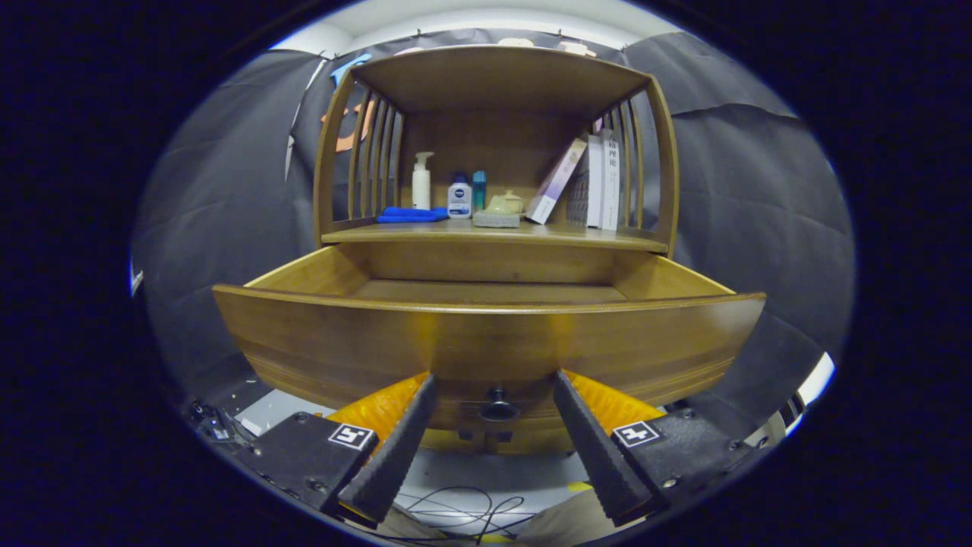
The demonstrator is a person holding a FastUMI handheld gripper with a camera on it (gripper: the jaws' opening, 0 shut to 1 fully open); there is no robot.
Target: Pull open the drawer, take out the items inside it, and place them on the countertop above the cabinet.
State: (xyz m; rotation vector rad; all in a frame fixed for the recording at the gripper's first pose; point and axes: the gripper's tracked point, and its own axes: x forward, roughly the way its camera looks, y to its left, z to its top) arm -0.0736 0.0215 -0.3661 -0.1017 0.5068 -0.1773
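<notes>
Here, facing the drawer, pulled well out from under the countertop, with its front running crosswise and its knob dead ahead, between the fingers yet untouched. Gripper spread wide, grasping nothing. Visible drawer floor bare; anything inside likely up and beyond the front panel.

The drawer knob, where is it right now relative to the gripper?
In the gripper view, the drawer knob sits low on the pulled-out drawer front, centred in the gap of the open gripper, untouched by either finger.
</notes>
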